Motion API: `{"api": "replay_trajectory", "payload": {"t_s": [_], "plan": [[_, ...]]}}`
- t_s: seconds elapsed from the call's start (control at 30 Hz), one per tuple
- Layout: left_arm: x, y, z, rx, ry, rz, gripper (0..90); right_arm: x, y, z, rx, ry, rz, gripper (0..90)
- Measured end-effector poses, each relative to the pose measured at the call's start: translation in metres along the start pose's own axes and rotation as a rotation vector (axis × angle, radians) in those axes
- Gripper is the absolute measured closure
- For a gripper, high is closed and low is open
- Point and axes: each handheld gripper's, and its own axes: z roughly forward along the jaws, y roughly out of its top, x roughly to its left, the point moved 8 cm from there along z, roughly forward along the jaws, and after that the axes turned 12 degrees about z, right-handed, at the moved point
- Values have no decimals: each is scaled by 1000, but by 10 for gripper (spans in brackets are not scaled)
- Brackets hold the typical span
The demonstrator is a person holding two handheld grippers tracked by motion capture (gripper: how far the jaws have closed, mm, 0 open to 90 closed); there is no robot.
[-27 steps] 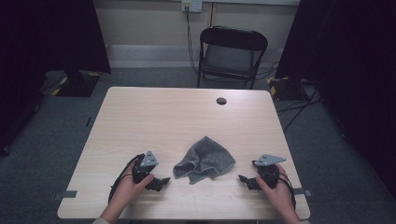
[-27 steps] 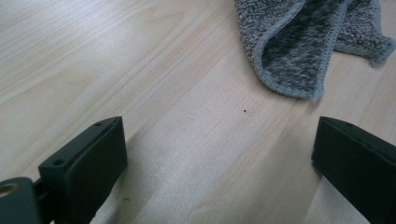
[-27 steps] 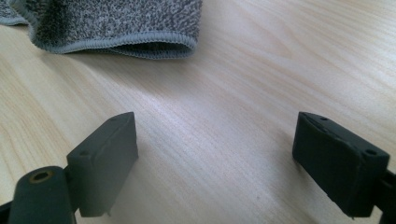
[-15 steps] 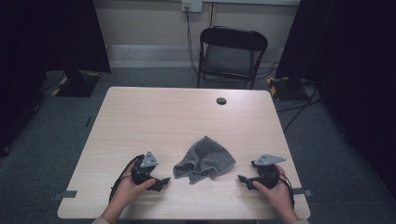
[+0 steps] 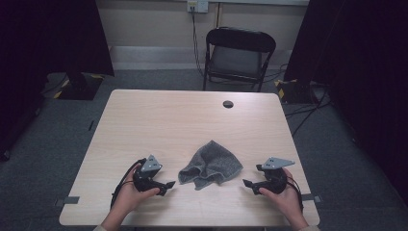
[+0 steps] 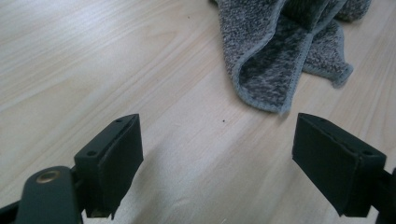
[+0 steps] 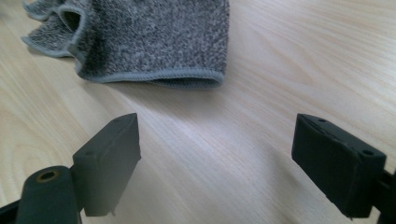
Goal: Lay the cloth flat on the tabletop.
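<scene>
- The left gripper [image 5: 167, 185] is sitting near the table's [image 5: 159, 120] front edge, jaws spread wide and gripping nothing, pointing toward the cloth.
- The right gripper [image 5: 249, 183] is resting opposite it at the same depth, jaws likewise wide apart and empty.
- The crumpled grey towel [image 5: 210, 166] is lying between the two grippers, just beyond their tips and touching neither; in the left gripper view its folded hem [image 6: 273, 105] is lying just ahead of the jaws.
- A small dark round cap [image 5: 228, 104] is sitting far back on the table.
- A black folding chair [image 5: 239, 55] is standing beyond the table.
</scene>
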Motion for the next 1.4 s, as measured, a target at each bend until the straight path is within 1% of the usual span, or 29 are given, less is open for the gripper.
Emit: {"api": "replay_trajectory", "payload": {"t_s": [0.1, 0.13, 0.2, 0.23, 0.3, 0.37, 0.43, 0.47, 0.53, 0.7, 0.73, 0.8, 0.87, 0.9, 1.0, 1.07, 1.23, 1.3, 1.4], "plan": [[-3, 2, -1, -2, -13, 3, 160, 3, 2, 0, -3, 12, -6, 151], [-3, 3, -1, -3, -14, 6, 161, 6, 3, 0, -5, 26, -2, 151], [-6, 6, 0, -8, -21, 5, 161, 11, 5, 0, -6, 36, -9, 151], [-6, 7, 1, -7, -21, 12, 162, 14, 5, 0, -9, 44, -12, 151], [-8, 9, 3, -7, -31, 17, 168, 18, 5, 0, -11, 53, -9, 151], [-9, 9, 3, -6, -32, 18, 172, 22, 6, 0, -14, 75, 4, 151], [-10, 9, 5, -3, -37, 25, 180, 23, 6, -1, -13, 79, 1, 152], [-11, 9, 5, -5, -46, 17, 185, 23, 6, -1, -13, 86, -1, 154], [-12, 7, 7, 7, -52, 35, 190, 24, 6, -2, -19, 97, 5, 164], [-12, 8, 8, 4, -44, 23, 208, 26, 7, -2, -24, 97, -8, 186], [-11, 9, 9, 5, -39, 28, 213, 27, 7, -3, -23, 99, -11, 198], [-13, 11, 11, 2, -43, 22, 216, 30, 8, -2, -23, 113, -15, 208], [-14, 13, 13, 2, -42, 29, 232, 32, 9, -2, -24, 113, -27, 217], [-14, 13, 14, 5, -39, 38, 232, 34, 9, -2, -26, 120, -27, 221], [-16, 14, 16, 10, -48, 47, 231, 38, 10, 0, -26, 129, -30, 223], [-17, 15, 17, 6, -55, 44, 228, 40, 11, 1, -27, 135, -31, 227], [-16, 16, 17, 0, -52, 37, 230, 46, 13, 2, -36, 153, -31, 244], [-16, 17, 17, -4, -55, 40, 260, 49, 14, 3, -37, 163, -31, 261], [-17, 18, 17, -6, -57, 33, 296, 56, 15, 6, -32, 179, -44, 277]]}}
